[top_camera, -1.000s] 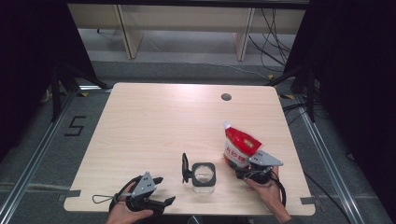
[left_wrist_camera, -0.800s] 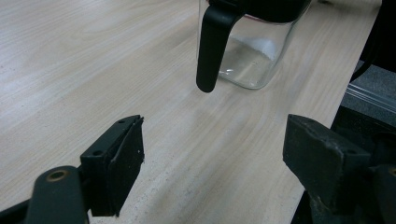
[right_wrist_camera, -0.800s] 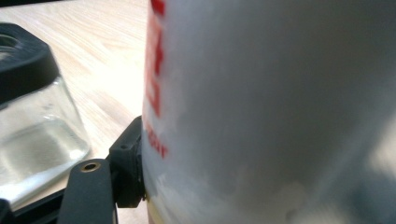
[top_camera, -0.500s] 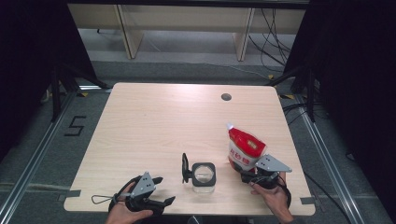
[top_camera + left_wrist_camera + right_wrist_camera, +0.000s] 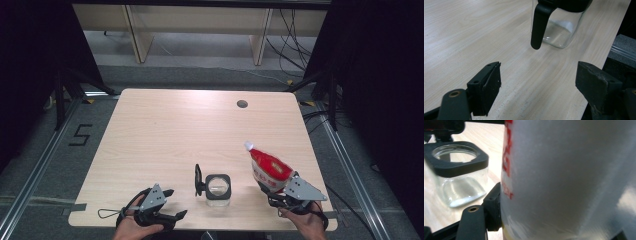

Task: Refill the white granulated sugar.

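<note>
A: Colours. The pouch [image 5: 269,169] in the right gripper [image 5: 280,192]: red and white body, white cap. In the right gripper view it reads pale grey-white with red lettering, yellow strip low down.

B: The jar [image 5: 218,186], between the two grippers?

A: Clear glass, black square collar, black handle [image 5: 539,25] on the side toward the left gripper [image 5: 170,210].

B: Grippers themselves?

A: Black jaws and bodies, grey three-cornered plate on top of each, black cable.

B: Surface under them?

A: The table [image 5: 175,135] is light wood grain, pale beige, with one dark round hole [image 5: 242,104] far ahead of the right gripper.
</note>
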`<state>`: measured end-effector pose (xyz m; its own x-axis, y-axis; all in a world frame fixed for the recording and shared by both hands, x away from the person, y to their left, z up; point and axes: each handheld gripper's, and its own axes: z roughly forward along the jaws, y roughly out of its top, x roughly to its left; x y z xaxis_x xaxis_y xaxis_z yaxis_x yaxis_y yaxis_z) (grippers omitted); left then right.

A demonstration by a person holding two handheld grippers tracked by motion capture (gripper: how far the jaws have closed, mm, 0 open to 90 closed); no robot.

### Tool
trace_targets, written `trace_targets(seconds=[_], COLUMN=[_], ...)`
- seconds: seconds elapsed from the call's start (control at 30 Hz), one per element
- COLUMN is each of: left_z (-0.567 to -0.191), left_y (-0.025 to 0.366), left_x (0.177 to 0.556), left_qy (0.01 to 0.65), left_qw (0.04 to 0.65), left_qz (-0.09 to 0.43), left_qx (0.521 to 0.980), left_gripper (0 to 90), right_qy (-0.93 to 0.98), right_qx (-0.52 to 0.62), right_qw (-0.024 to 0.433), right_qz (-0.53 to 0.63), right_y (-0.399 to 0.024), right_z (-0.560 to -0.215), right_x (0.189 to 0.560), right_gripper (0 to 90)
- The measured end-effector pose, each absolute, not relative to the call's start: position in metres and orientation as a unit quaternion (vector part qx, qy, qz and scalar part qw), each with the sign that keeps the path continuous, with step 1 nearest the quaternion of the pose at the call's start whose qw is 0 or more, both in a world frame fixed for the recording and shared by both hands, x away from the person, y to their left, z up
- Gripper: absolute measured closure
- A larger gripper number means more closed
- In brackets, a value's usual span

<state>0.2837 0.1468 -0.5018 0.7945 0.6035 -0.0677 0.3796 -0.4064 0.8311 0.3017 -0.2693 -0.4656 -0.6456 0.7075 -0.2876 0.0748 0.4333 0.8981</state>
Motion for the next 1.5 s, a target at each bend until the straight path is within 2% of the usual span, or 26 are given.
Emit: trace_targets(seconds=[0.4,0.5,0.57,0.7,0.87,0.97,1.1,1.5], left_z=[-0.501,-0.502,-0.500,-0.502,-0.501,-0.501,-0.501,-0.501], left_y=[0.148,0.146,0.148,0.146,0.148,0.146,0.146,0.147], left_x=[0.285,0.284,0.285,0.284,0.285,0.284,0.284,0.286], left_qy=[0.294,0.303,0.294,0.301,0.294,0.300,0.295,0.287], left_qw=[0.452,0.471,0.451,0.468,0.454,0.462,0.459,0.460], left_qz=[0.125,0.121,0.127,0.120,0.127,0.121,0.126,0.127], left_qx=[0.833,0.820,0.833,0.822,0.831,0.826,0.829,0.830], left_gripper=[20.0,20.0,20.0,20.1,20.0,20.0,20.0,20.0], right_qy=[0.797,0.804,0.808,0.818,0.819,0.820,0.808,0.797], right_qx=[0.195,0.173,0.161,0.124,0.083,0.077,0.002,-0.030], right_qw=[0.390,0.417,0.433,0.468,0.510,0.521,0.568,0.598], right_qz=[0.417,0.388,0.367,0.312,0.251,0.225,0.154,0.084], right_y=[-0.265,-0.264,-0.261,-0.257,-0.250,-0.246,-0.241,-0.231], right_z=[-0.458,-0.457,-0.457,-0.456,-0.457,-0.459,-0.457,-0.465], right_x=[0.273,0.268,0.263,0.259,0.255,0.252,0.252,0.248], right_gripper=[33.6,33.6,33.6,33.7,33.8,33.8,33.9,34.2])
